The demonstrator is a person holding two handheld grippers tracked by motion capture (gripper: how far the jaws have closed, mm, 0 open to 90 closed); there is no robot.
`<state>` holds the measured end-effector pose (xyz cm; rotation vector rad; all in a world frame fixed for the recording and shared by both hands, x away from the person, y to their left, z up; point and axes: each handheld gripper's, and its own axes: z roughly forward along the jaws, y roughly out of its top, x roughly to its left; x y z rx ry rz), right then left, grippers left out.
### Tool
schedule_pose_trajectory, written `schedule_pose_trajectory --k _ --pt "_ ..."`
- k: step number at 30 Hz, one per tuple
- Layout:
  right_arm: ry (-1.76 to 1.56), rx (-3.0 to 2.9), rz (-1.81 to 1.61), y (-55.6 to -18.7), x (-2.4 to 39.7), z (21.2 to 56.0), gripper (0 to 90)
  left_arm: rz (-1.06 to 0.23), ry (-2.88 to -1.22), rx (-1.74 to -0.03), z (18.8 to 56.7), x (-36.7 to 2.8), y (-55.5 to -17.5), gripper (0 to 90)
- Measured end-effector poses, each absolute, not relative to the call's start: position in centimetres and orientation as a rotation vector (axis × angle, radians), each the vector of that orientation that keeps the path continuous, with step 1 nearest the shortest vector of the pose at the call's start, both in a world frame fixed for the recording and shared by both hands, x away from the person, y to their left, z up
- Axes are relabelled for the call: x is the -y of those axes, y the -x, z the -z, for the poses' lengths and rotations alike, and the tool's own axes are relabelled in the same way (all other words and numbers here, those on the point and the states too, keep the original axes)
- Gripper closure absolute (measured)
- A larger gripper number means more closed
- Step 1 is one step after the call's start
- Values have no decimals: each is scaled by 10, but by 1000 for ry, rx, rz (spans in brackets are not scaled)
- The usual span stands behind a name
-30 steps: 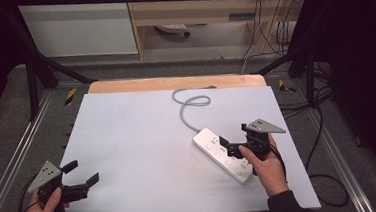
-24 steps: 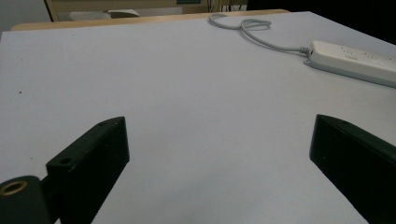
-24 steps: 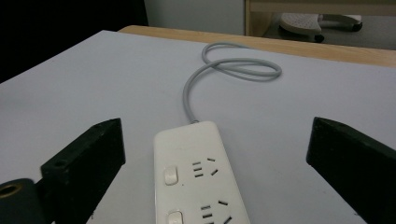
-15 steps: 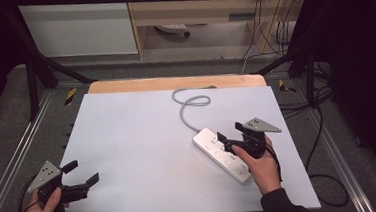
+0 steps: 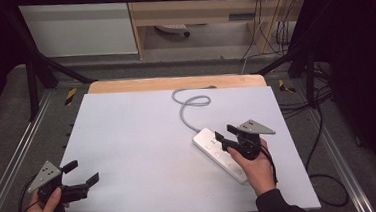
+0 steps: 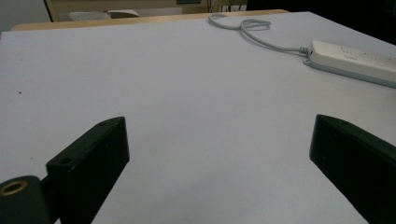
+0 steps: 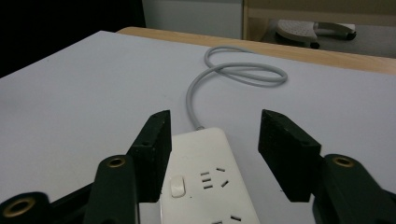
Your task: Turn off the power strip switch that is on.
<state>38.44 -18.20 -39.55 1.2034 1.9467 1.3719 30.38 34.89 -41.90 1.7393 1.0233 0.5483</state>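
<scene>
— While the right hand-held gripper (image 5: 227, 137) hangs over the power strip (image 5: 221, 155), how do its jaws stand?

— Released. In the right gripper view they are spread to either side of the strip's cord end, above its rocker switch (image 7: 177, 187), gripping nothing.

— Position of the strip?

— Lying flat on the right half of the white bench (image 5: 138, 134), set diagonally. Its grey cord (image 5: 188, 107) runs toward the far edge and forms one loop there.

— And the left hand-held gripper (image 5: 83, 174)?

— At the near left corner of the bench, jaws wide apart, nothing between them, well apart from the strip.
</scene>
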Motion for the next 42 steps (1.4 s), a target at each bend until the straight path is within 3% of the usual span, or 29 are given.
schedule_pose_trajectory --k 13,23,32,42 --pt "-1193 -1993 -1341 -383 171 403 701 -545 -1739 -1024 419 -349 -304 47" --pt "-1190 -2020 -1307 -383 167 411 827 -539 -1740 -1019 419 -348 -304 47" --pt "-1171 -2049 -1281 -382 165 415 898 -538 -1740 -1020 419 -348 -304 47" --pt "-1188 -2079 -1245 -380 164 420 900 -537 -1744 -1015 419 -347 -304 47"
